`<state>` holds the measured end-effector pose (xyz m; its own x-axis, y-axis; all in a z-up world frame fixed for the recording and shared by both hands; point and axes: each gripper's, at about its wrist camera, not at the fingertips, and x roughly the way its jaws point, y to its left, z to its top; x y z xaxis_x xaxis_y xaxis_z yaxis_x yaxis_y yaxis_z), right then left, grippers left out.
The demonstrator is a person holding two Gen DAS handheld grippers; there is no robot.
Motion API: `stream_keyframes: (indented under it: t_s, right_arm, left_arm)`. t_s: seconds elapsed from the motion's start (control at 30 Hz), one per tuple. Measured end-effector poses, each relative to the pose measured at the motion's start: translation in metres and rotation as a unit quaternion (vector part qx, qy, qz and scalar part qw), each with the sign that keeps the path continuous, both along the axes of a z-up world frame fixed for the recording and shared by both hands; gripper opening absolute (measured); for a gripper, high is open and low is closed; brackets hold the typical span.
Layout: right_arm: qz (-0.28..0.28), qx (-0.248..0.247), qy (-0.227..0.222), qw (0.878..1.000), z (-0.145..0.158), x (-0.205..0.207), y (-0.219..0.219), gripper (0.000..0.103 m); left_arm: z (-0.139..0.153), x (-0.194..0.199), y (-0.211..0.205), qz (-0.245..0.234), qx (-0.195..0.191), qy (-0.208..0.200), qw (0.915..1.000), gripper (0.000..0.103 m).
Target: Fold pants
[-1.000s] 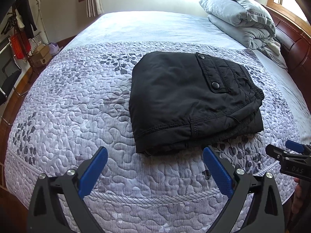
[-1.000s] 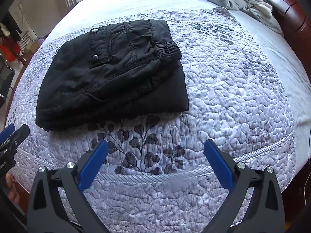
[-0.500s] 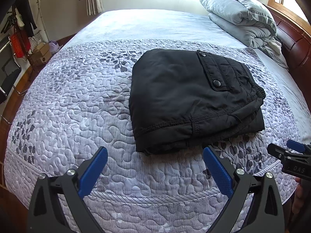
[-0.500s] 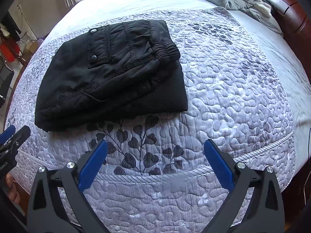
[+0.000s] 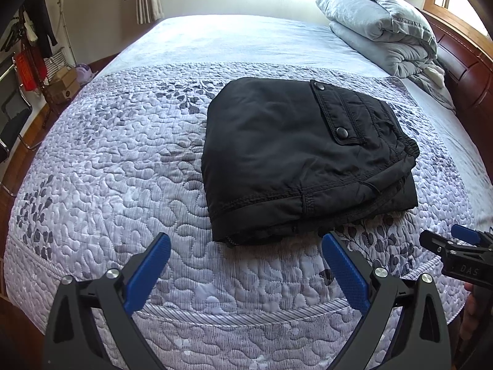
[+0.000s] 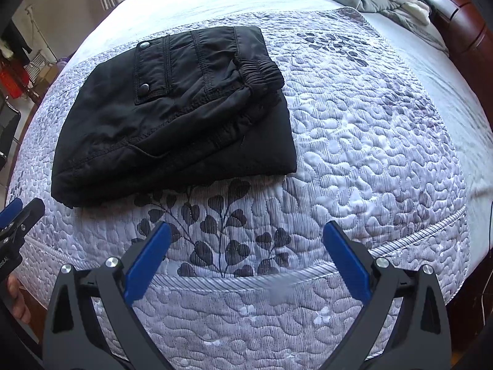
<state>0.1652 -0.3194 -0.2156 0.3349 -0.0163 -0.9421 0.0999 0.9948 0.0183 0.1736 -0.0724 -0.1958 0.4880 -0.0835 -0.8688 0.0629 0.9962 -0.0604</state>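
Left wrist view: the black pants [image 5: 302,160] lie in the middle of the frame, a bit to the right, on the gray quilt [image 5: 107,169]. They are folded into a thick, neat pile, with a snap pocket on top. The left gripper [image 5: 245,246] is at the bottom of the frame. Its two blue fingers are spread wide and hold nothing. They sit near the front edge of the pile but do not touch it. A gray pillow [image 5: 376,21] lies at the upper right. The tip of the right gripper pokes in at the lower right edge.

Right wrist view: the pants [image 6: 172,117] sit at the upper left of the frame. The right gripper [image 6: 246,237] is at the bottom, fingers spread wide, with nothing in them. It is over the leaf print on the quilt [image 6: 369,154], apart from the pants.

I think the folding is done, or almost done. The pile looks tidy. The next move is likely small: pat down the puffy right edge, or just pull both grippers away and leave the pile alone.
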Motion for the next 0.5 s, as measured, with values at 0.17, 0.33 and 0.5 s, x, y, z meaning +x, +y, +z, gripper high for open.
stream_keyframes:
  t_s: [0.17,0.33,0.5]
  right_arm:
    - [0.0,-0.001,0.0,1.0,0.0,0.0002,-0.0004,0.099]
    - [0.0,-0.002,-0.001,1.0,0.0004,0.0014,-0.0003,0.099]
    - [0.001,-0.002,-0.002,1.0,0.0014,0.0015,-0.0003,0.099]
  left_arm:
    - [-0.0003,0.0002,0.0,-0.001,0.001,0.0,1.0,0.099]
    - [-0.0008,-0.0007,-0.0015,-0.002,0.003,-0.002,1.0,0.099]
    - [-0.0008,-0.001,-0.0018,-0.003,0.003,-0.001,1.0,0.099]
